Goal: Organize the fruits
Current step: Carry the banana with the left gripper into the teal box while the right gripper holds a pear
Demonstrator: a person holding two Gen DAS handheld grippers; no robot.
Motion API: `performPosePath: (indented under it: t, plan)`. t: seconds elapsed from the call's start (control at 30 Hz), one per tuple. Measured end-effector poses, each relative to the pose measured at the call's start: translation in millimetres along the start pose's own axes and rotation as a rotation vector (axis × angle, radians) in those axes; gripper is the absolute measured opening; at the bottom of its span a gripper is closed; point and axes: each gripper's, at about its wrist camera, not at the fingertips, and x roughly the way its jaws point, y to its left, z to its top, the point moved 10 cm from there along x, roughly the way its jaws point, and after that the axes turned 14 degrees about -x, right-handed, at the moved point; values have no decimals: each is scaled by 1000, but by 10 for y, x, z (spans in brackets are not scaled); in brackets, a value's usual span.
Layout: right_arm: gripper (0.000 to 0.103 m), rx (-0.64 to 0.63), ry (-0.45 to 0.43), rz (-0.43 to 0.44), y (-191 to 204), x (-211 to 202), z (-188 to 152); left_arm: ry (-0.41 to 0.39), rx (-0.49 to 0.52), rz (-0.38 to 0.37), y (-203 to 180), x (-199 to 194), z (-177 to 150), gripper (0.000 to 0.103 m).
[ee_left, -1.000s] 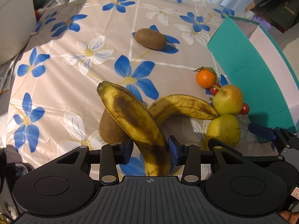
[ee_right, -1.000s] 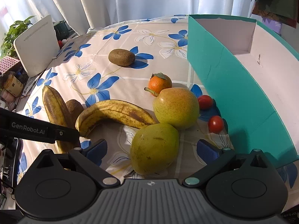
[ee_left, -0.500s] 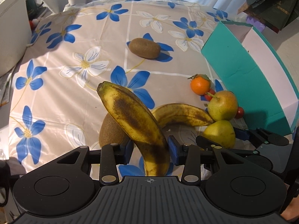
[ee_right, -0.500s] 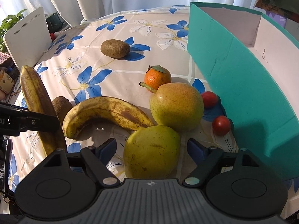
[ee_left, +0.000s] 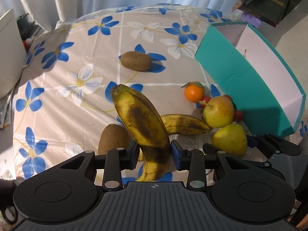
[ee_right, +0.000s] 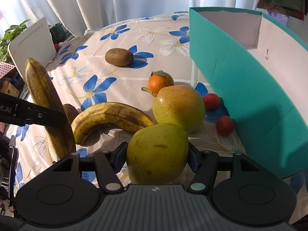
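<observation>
My left gripper (ee_left: 155,154) holds a spotted banana (ee_left: 140,119) near its stem end, tip raised off the flowered cloth; its jaws are still closing on it. My right gripper (ee_right: 156,157) is closing too, its blue pads pressed on both sides of a green pear (ee_right: 156,150) close to the camera. Behind the green pear lie a second banana (ee_right: 111,117) and a red-yellow pear (ee_right: 179,105). An orange (ee_right: 160,81) and two small tomatoes (ee_right: 211,101) sit by the teal box (ee_right: 240,88) on the right, whose white inside holds nothing.
One kiwi (ee_left: 113,136) lies just left of the held banana and another kiwi (ee_left: 135,60) sits farther back on the cloth. A white slab-like device (ee_right: 30,44) stands at the table's left edge. Curtains hang behind the table.
The left gripper has lifted the banana a little, so its tip stands higher. The right jaws, wide open around the green pear a second ago, have closed onto it.
</observation>
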Motion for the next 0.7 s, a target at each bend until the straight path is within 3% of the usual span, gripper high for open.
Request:
performPosePath:
  t: [0.23, 0.7]
  plan:
    - [63, 53, -97, -48, -197, -391, 84, -61, 111, -64, -483, -274, 212, 39]
    - [63, 193, -196, -178, -649, -1001, -49, -168, 363, -182, -1937, -579, 624, 39]
